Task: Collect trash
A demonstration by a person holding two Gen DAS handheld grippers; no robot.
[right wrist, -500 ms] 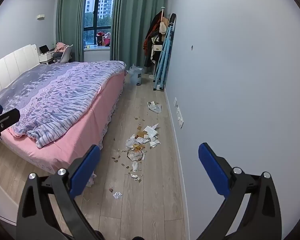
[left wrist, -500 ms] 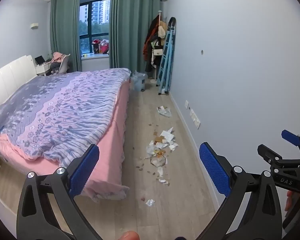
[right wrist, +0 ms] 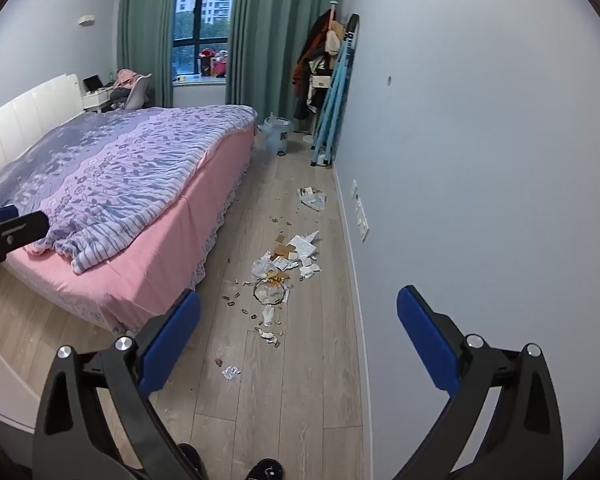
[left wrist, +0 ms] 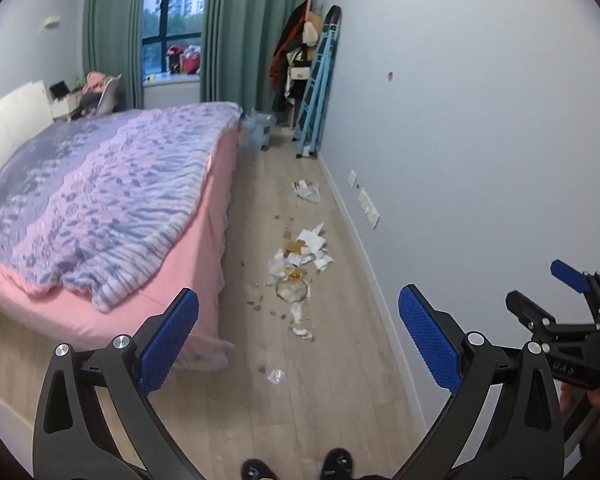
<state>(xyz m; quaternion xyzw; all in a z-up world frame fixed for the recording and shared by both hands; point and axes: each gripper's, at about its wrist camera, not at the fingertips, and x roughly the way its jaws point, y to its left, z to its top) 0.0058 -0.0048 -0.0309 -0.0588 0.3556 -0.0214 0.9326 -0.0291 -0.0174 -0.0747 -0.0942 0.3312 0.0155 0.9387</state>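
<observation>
Hovering wide open and empty, left claw and right claw; scattered white paper scraps and brownish crumbs mid-frame on pale wood floor, strung lengthwise ahead, seemingly equally near both.

We hold the left gripper tilted down over the wooden floor, its blue fingers spread wide with nothing between them. Ahead, a scatter of torn paper trash lies between the pink bed and the wall. The right gripper shows at our right edge, and our shoes below.
</observation>
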